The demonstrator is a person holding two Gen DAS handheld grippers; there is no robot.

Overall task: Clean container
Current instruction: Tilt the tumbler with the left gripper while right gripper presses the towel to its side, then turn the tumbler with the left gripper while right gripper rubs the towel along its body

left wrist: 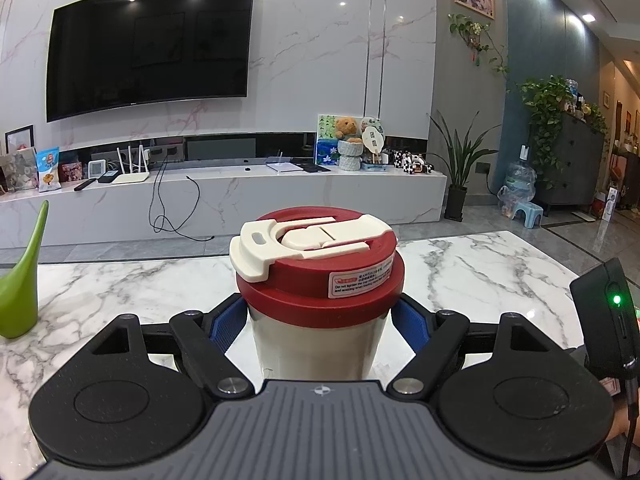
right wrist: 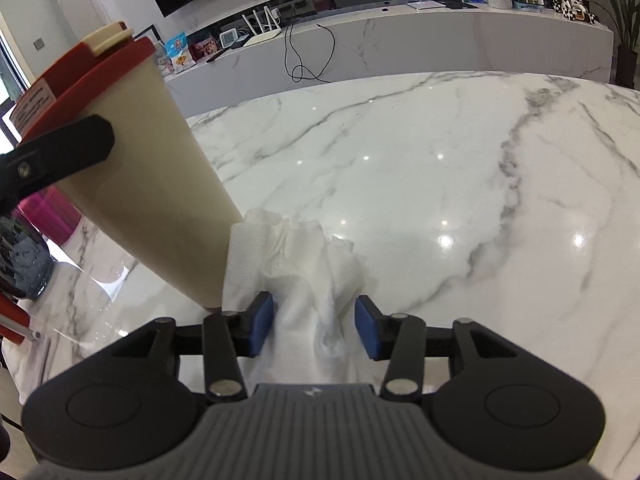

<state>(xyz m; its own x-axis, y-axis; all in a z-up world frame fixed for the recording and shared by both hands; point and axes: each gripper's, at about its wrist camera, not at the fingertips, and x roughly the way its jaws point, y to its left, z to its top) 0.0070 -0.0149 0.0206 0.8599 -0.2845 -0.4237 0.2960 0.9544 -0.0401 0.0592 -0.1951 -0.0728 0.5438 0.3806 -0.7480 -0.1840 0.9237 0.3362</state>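
Observation:
A cream cup with a red lid and a white flip clasp stands upright on the marble table. My left gripper is shut on the cup's body just under the lid, a blue pad on each side. In the right wrist view the same cup leans in from the left, with a left finger across it. A crumpled white paper towel lies on the table at the cup's foot. My right gripper is open, its jaws standing on either side of the towel's near end.
A green pointed object stands at the table's left edge. A pink container and a dark bowl-like thing sit behind the cup. A black device with a green light is at the right. The marble table stretches to the right.

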